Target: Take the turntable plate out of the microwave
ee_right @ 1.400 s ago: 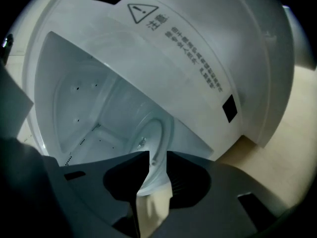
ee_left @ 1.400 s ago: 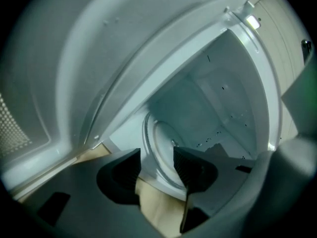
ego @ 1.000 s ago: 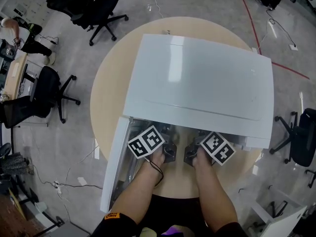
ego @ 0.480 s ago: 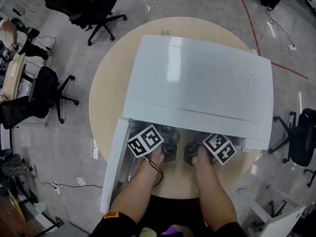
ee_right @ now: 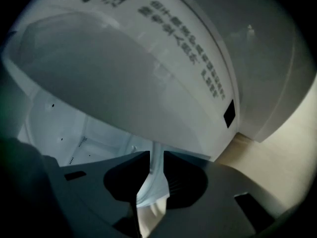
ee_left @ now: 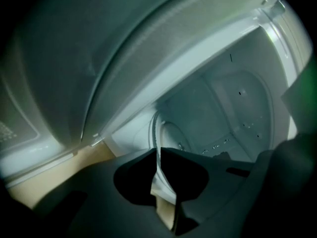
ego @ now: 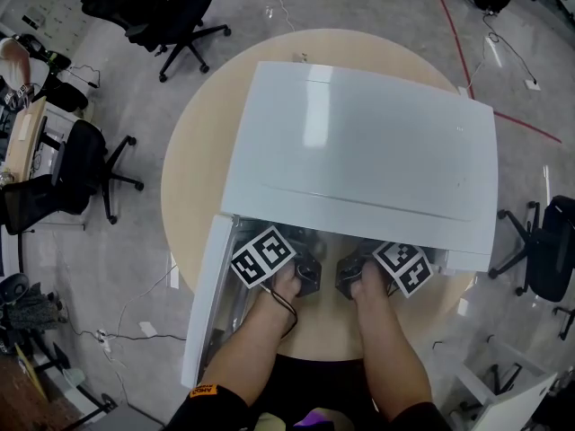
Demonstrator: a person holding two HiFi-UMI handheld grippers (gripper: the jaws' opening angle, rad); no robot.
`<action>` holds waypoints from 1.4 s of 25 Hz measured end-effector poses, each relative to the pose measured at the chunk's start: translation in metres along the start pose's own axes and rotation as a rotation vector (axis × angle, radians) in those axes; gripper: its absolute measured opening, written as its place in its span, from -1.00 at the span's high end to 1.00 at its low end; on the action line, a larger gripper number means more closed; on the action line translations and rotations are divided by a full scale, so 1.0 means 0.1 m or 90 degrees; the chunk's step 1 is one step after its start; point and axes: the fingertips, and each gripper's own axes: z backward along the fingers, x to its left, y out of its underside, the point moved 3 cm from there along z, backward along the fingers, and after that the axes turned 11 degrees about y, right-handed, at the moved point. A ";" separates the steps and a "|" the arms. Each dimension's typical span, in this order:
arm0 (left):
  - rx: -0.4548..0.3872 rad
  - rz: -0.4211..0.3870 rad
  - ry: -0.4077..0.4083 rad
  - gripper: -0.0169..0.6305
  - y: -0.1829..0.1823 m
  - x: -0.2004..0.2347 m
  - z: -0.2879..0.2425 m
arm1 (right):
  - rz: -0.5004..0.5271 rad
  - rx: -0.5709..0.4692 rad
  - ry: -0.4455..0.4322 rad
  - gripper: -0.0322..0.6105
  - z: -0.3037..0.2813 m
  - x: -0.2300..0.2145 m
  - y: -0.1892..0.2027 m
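A: Left tool [ee_left: 158,152]?
B: Just been closing; now pinched narrow on the near rim of the turntable plate [ee_left: 167,133].
A: Right tool [ee_right: 156,155]?
B: Likewise narrow, clamped on the same rim, just beside the left.
A: And the plate itself?
B: Inside the microwave [ego: 359,151], stretching away from both tools, deeper into the cavity.
A: Way out?
B: Probably straight back over the surface [ego: 193,151], past the door [ego: 205,303] swung open at left.
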 end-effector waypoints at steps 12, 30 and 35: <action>-0.008 0.058 0.031 0.76 0.00 -0.16 -0.03 | -0.016 0.027 -0.013 0.61 -0.01 0.06 0.06; -0.069 0.135 0.086 0.74 0.09 -0.04 0.07 | -0.173 0.010 -0.191 0.78 0.06 0.01 0.11; -0.059 0.145 0.113 0.66 0.11 -0.08 0.04 | -0.185 0.015 -0.240 0.78 0.10 0.03 0.10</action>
